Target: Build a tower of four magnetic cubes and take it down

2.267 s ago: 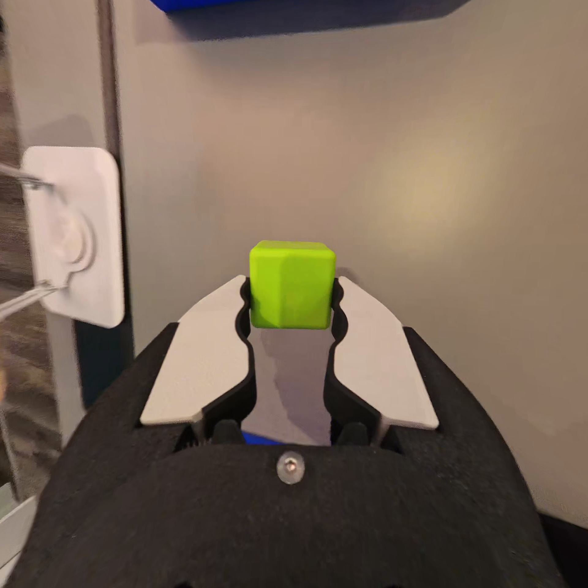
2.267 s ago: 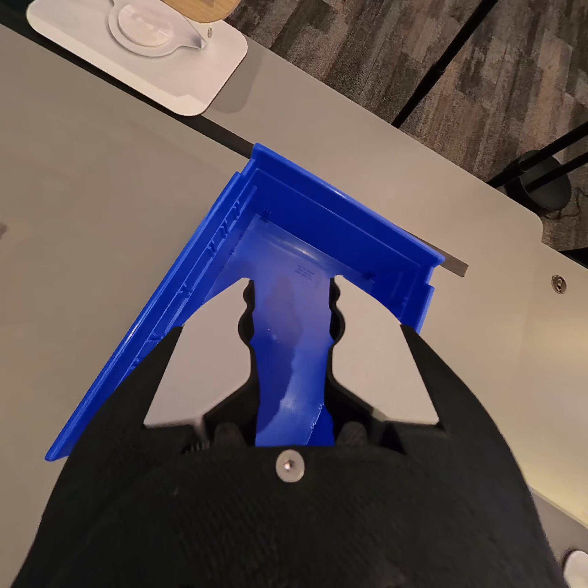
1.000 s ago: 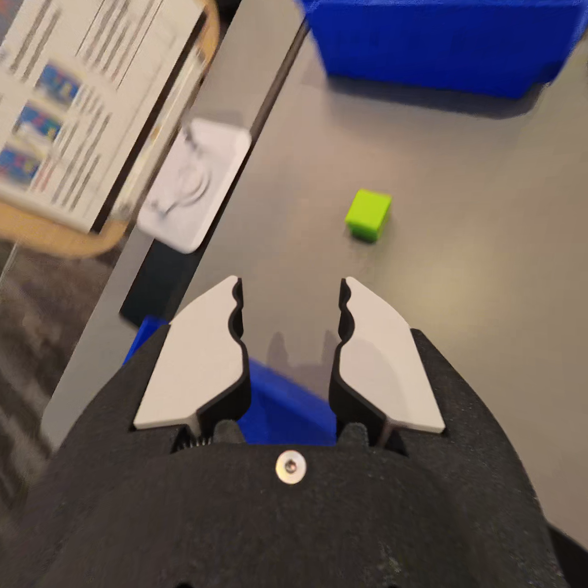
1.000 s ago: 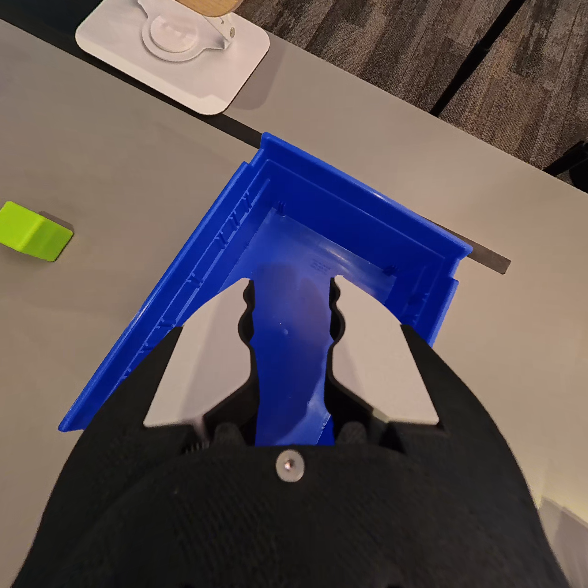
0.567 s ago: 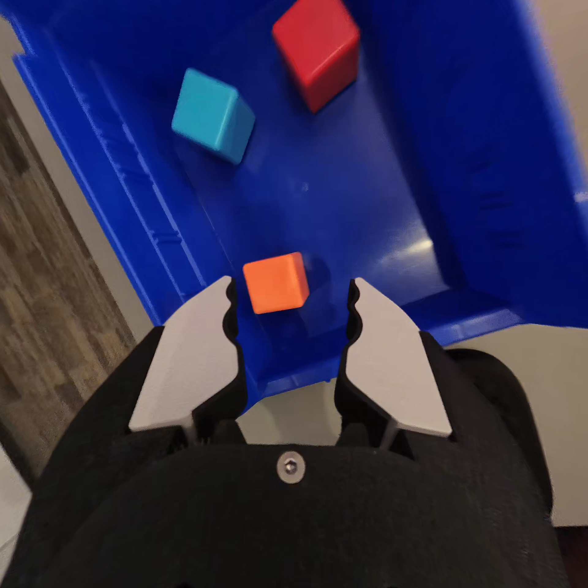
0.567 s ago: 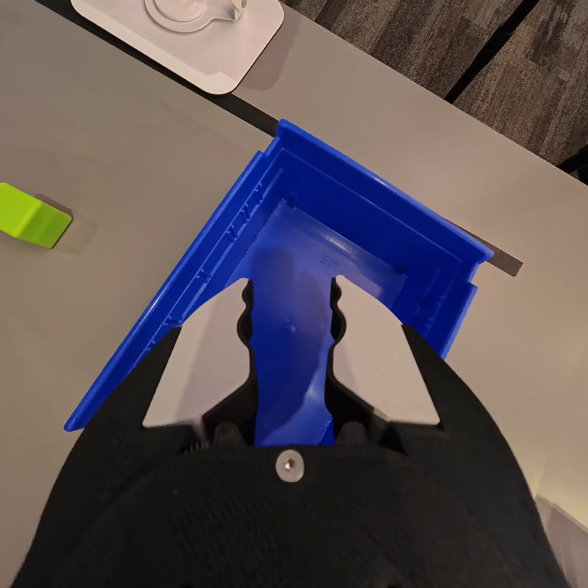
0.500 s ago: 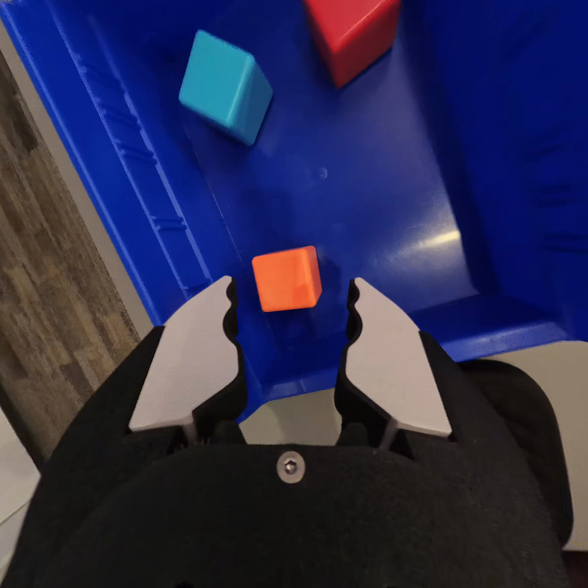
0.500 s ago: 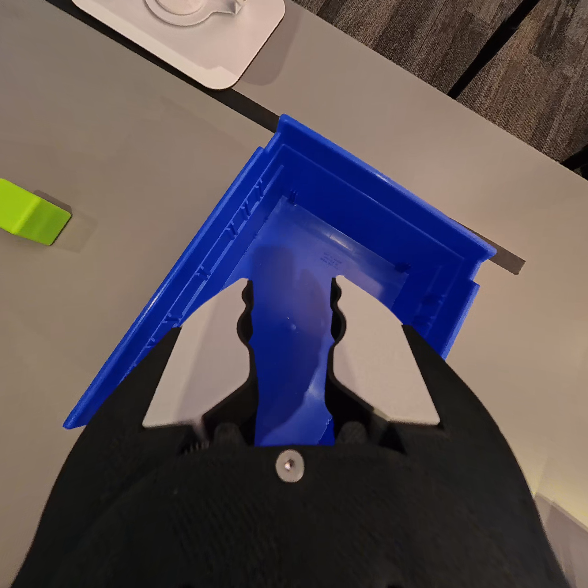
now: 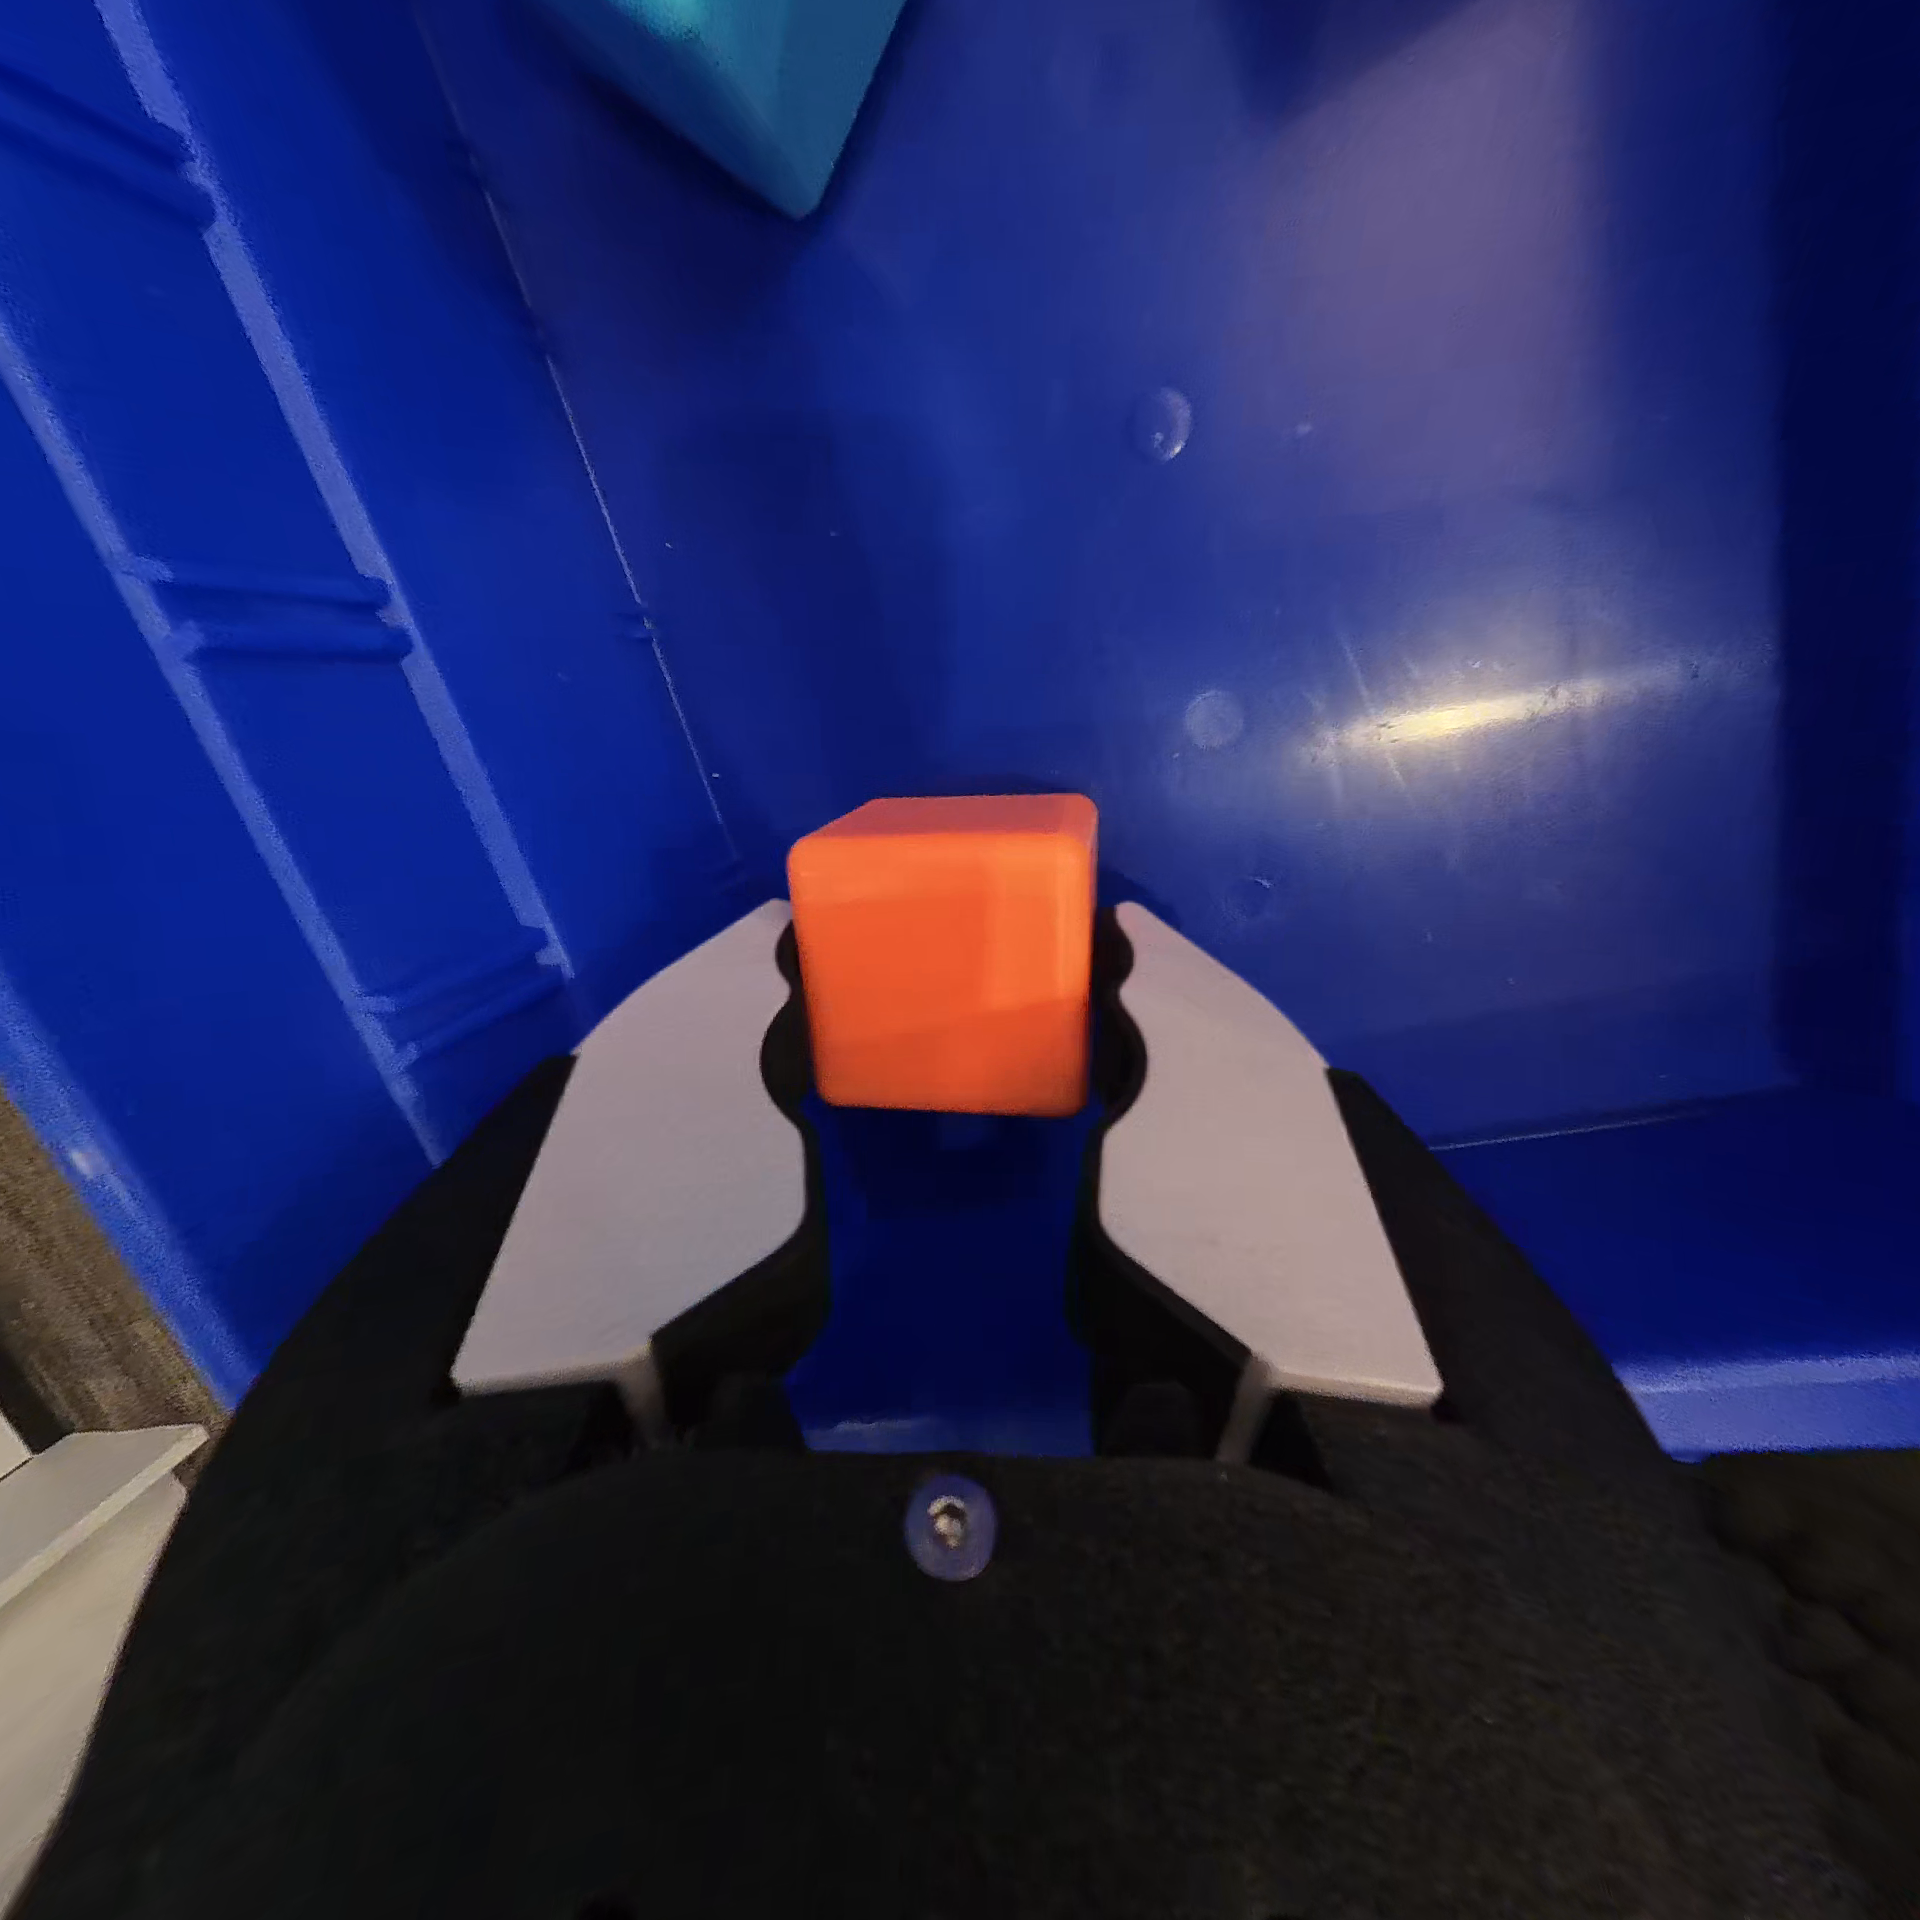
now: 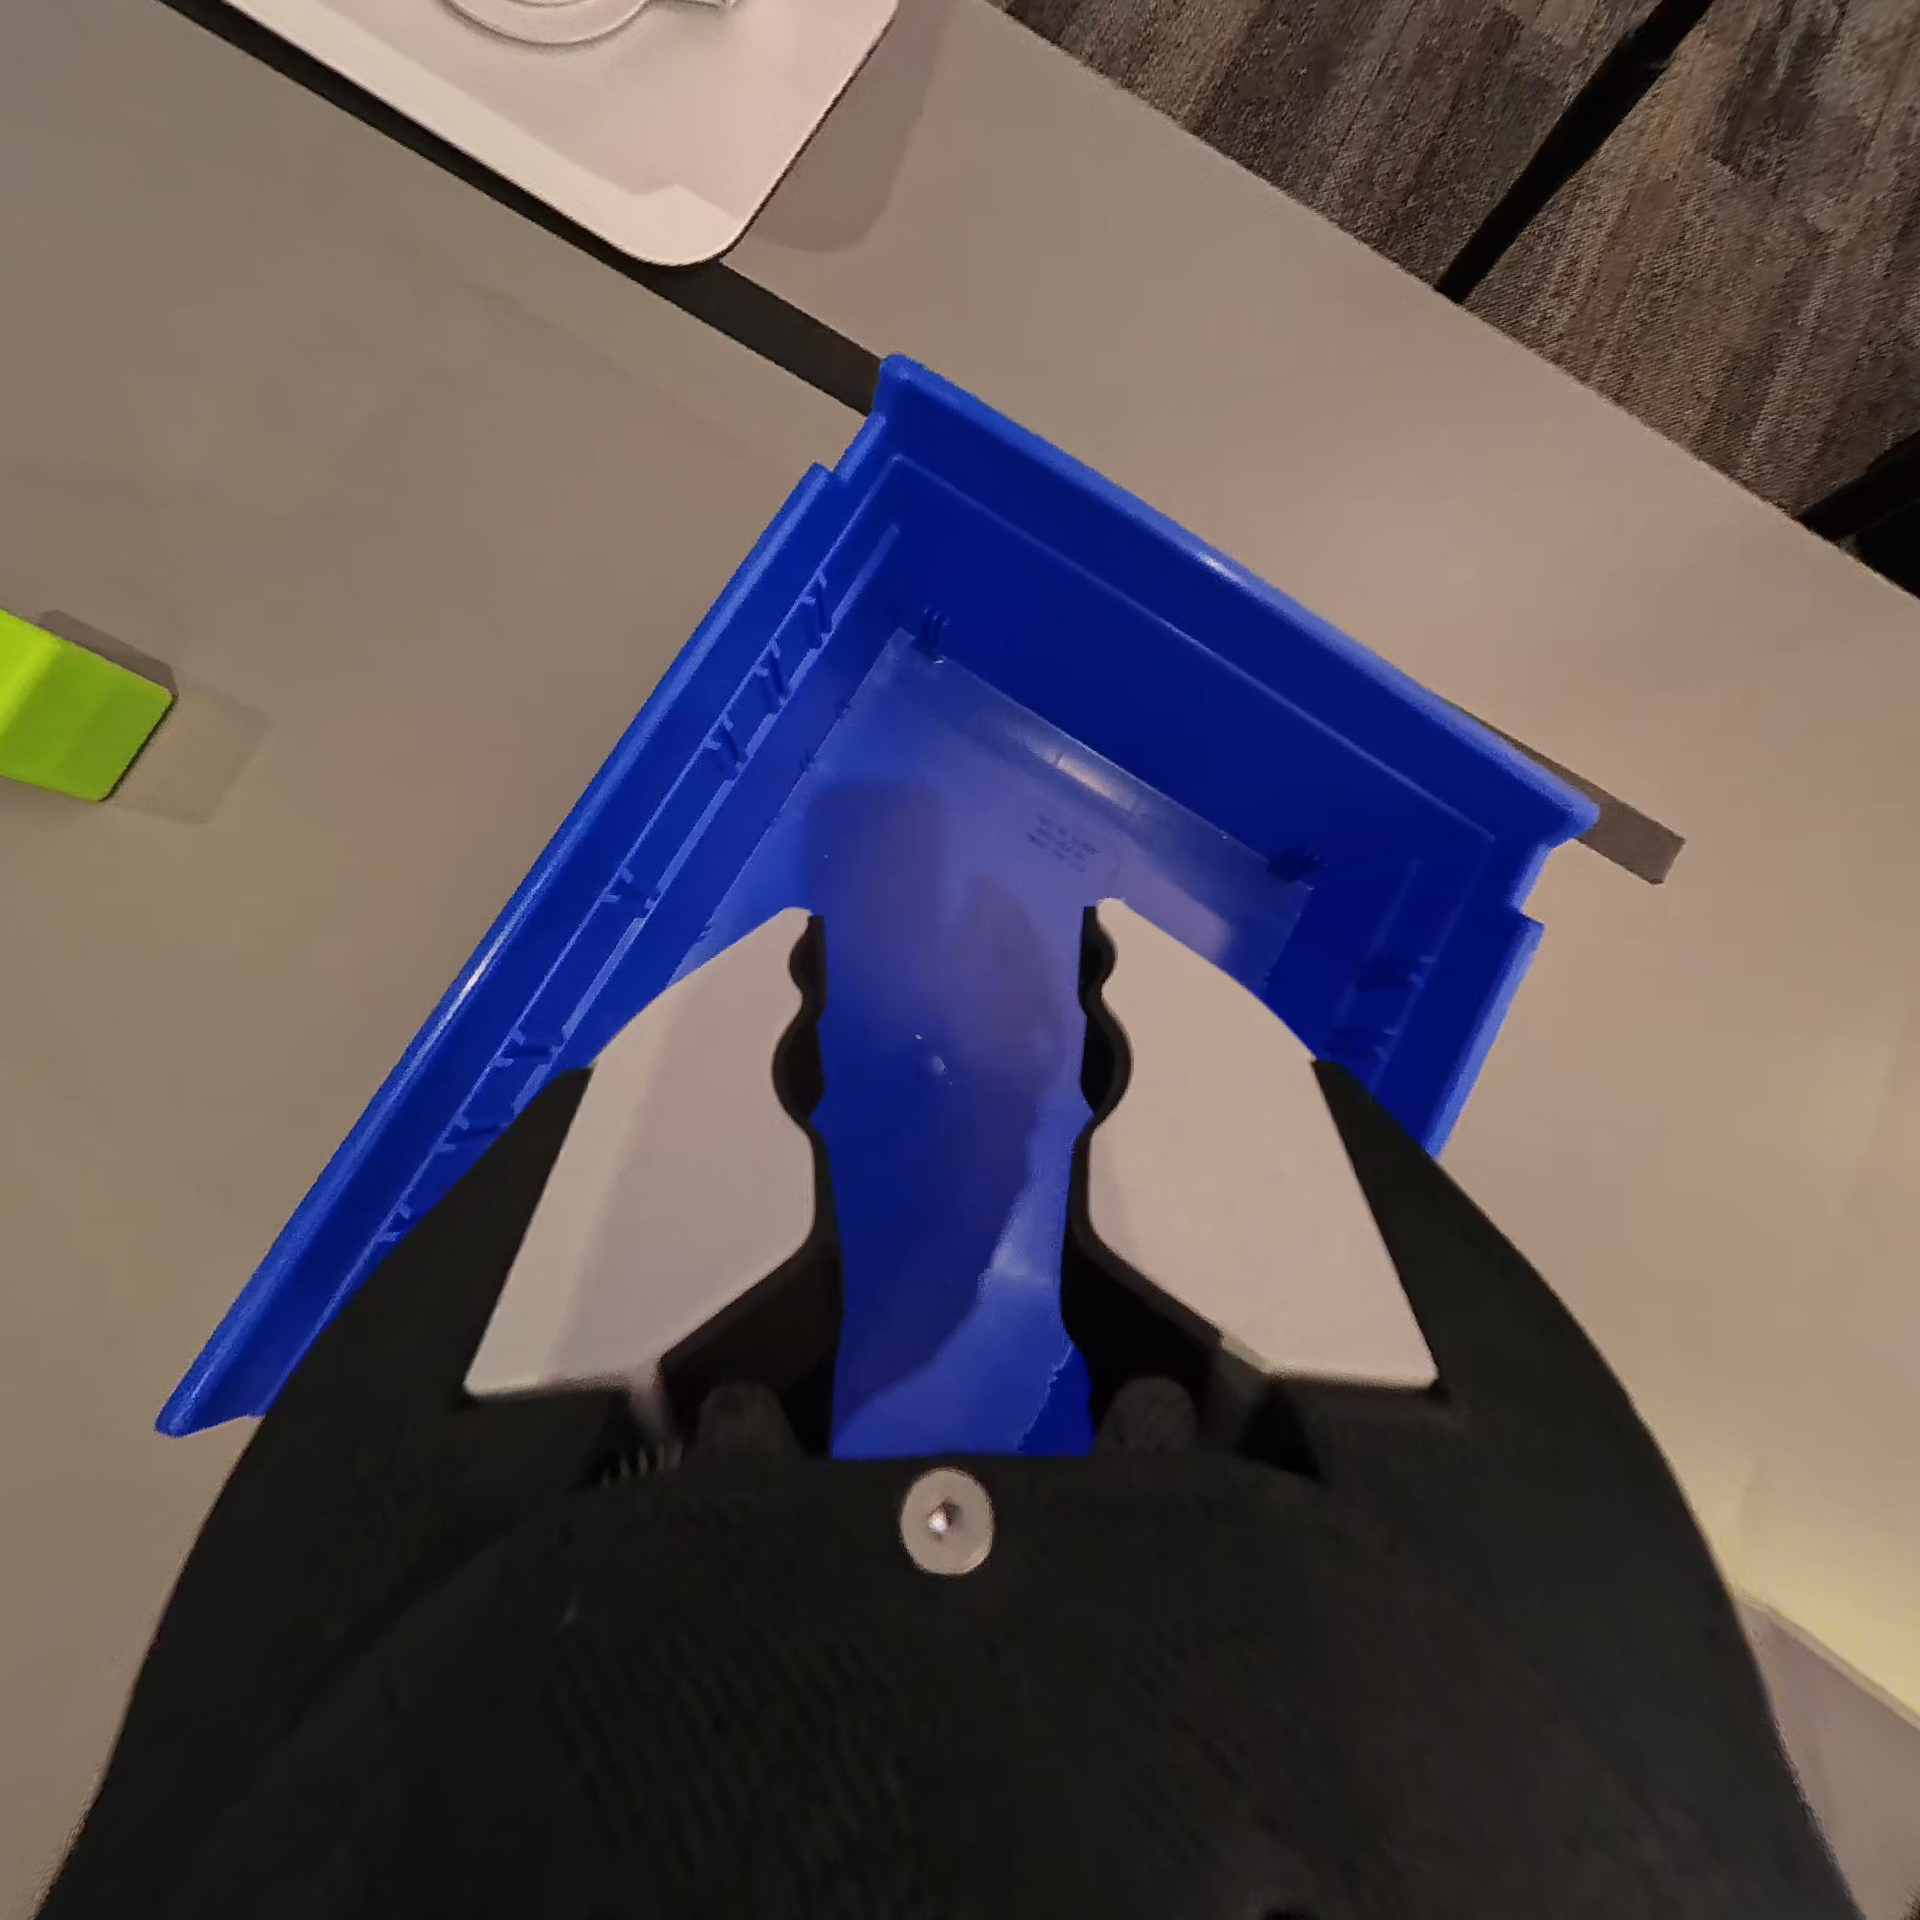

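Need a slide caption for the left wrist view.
Left gripper closes on small orange cube inside blue plastic bin.

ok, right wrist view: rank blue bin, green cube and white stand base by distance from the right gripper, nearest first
1. Blue bin: directly under the right gripper, its floor showing between the open fingers.
2. Green cube: off to the left on the grey table, cut by the frame edge.
3. White stand base: far side, at the top of the view near the table's edge.
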### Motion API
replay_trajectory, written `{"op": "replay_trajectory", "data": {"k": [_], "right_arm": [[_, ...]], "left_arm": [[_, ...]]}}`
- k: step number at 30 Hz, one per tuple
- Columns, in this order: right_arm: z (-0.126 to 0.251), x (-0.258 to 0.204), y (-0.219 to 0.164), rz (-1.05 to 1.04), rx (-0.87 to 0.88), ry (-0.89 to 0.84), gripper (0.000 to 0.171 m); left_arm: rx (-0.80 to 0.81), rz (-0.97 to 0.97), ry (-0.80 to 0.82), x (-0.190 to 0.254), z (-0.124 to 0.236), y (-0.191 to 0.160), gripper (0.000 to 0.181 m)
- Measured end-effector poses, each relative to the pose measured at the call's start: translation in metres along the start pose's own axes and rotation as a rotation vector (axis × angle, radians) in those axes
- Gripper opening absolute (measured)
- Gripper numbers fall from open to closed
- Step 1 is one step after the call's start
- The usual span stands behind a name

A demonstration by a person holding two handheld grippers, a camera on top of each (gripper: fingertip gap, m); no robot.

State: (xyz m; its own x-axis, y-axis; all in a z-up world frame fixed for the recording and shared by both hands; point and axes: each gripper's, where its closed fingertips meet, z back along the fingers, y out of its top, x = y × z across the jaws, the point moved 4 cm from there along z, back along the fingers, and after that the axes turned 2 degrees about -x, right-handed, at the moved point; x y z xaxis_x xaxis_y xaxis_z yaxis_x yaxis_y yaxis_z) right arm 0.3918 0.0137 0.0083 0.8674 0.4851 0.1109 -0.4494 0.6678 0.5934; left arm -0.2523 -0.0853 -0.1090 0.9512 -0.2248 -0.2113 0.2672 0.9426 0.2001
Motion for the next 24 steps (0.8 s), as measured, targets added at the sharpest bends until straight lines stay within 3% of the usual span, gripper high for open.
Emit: {"op": "replay_trajectory", "data": {"k": [7,13,16,20,24], "right_arm": [[0.004,0.007,0.001,0.008,-0.023,-0.114,0.049],[-0.002,0.002,-0.003,0.022,-0.051,-0.08,0.049],[-0.003,0.002,-0.004,0.021,-0.056,-0.074,0.049],[-0.001,0.003,-0.003,0.014,-0.047,-0.076,0.049],[-0.001,0.0,-0.001,0.018,-0.038,-0.063,0.049]], "left_arm": [[-0.016,0.014,-0.025,0.0,-0.001,0.001,0.051],[0.012,-0.009,0.009,-0.003,0.01,0.003,0.051],[0.076,-0.024,0.036,-0.004,0.041,0.01,0.051],[0.232,-0.07,0.051,0.007,0.109,0.033,0.051],[0.442,-0.293,-0.023,0.065,0.181,0.07,0.051]]}}
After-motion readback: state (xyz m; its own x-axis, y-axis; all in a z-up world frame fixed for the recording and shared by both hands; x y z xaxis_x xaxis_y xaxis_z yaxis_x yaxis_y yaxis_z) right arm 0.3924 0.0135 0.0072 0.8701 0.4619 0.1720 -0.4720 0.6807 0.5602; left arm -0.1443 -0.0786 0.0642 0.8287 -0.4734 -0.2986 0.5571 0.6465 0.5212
